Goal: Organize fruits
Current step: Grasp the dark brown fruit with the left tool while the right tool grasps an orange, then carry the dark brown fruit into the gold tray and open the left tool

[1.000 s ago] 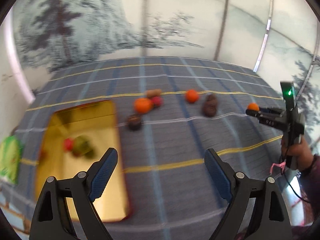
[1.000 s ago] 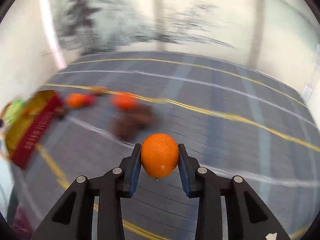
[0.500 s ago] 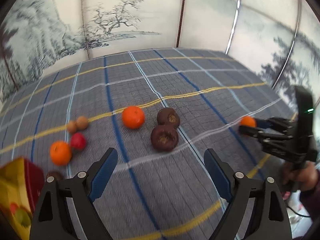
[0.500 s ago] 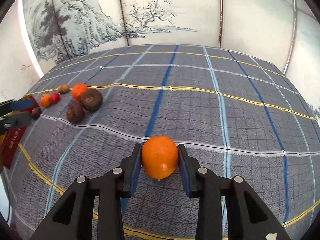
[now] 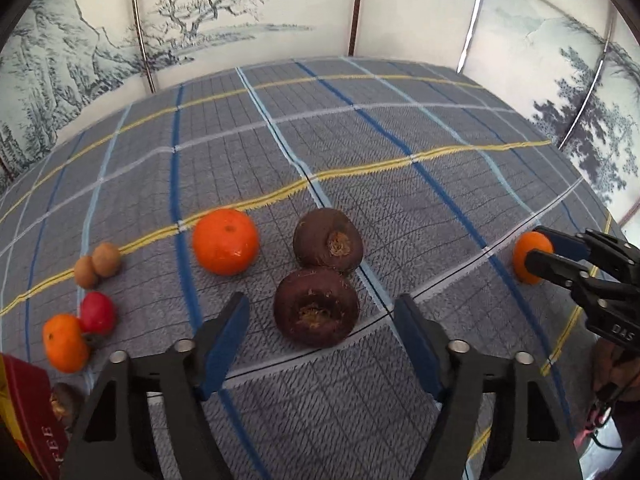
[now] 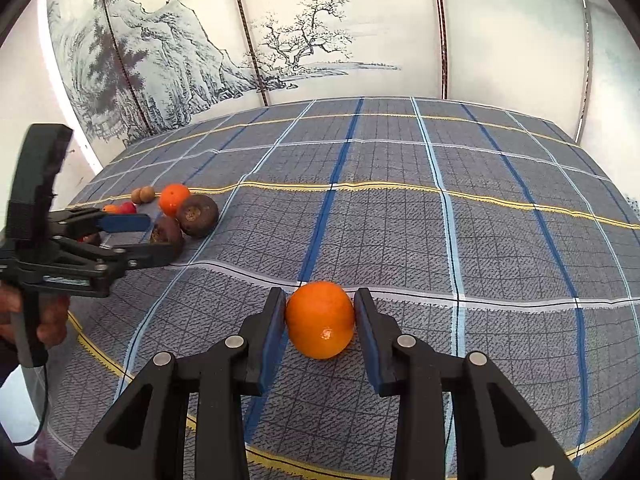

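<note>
Closing around the nearer of two dark brown fruits, the left gripper (image 5: 318, 334) has that fruit (image 5: 316, 307) between its blue pads, though a gap shows on each side and the pads do not press on it. The second dark brown fruit (image 5: 328, 239) sits just behind the first, the two touching or nearly so. To their left lies a large orange (image 5: 225, 241), and further left a pair of small tan fruits (image 5: 97, 264) sit side by side. Below those come a small red fruit (image 5: 98, 312) and a smaller orange (image 5: 65, 343), close together. At the lower left corner the edge of a red box (image 5: 36, 420) shows, with another dark fruit (image 5: 64, 402) just beside it.

The right gripper (image 6: 320, 320) stands well apart from that cluster, to the right – its jaws narrow and clamped on an orange (image 6: 320, 319), both pads against the fruit's sides. From the wrist view I cannot tell whether this orange rests on the cloth or hangs just above it.

Everything lies on a grey-blue plaid cloth (image 6: 440, 220) with blue, white and yellow lines – behind it stands a folding screen (image 6: 300, 40) painted with ink trees and mountains. A hand (image 6: 48, 320) grips the left gripper's handle
</note>
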